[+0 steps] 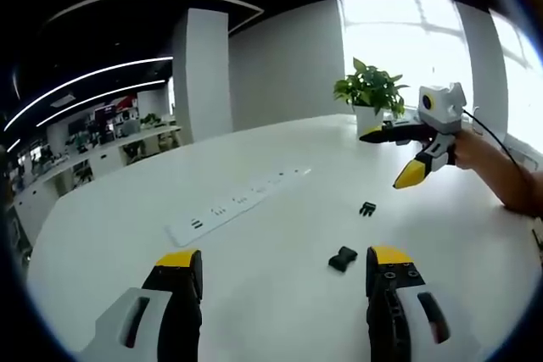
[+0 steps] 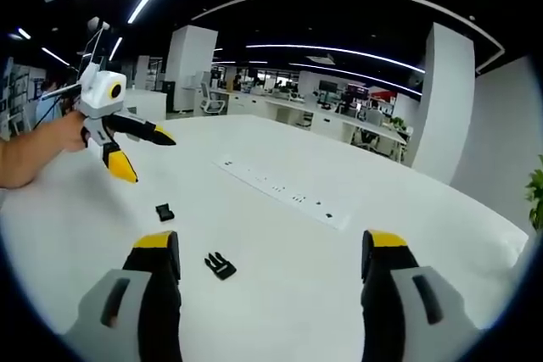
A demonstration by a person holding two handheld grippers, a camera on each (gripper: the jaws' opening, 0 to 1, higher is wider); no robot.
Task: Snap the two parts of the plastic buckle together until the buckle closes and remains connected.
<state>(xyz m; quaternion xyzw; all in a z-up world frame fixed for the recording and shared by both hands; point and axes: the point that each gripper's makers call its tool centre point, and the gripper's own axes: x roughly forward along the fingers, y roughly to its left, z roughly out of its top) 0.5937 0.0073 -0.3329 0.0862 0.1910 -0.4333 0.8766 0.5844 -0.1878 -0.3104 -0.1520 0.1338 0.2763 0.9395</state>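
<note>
Left gripper view: left gripper [image 1: 284,273] released, its bodies cut off below; socket half [image 1: 343,258] just ahead, pronged half [image 1: 367,208] beyond; right gripper [image 2: 273,253] released above bare table [image 2: 280,294].

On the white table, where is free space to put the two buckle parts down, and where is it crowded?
Bare table lies between the power strip and the left gripper; more lies beyond the strip, toward the potted plant. It is tighter around the socket part and the pronged part, where the right gripper hangs open above.
</note>
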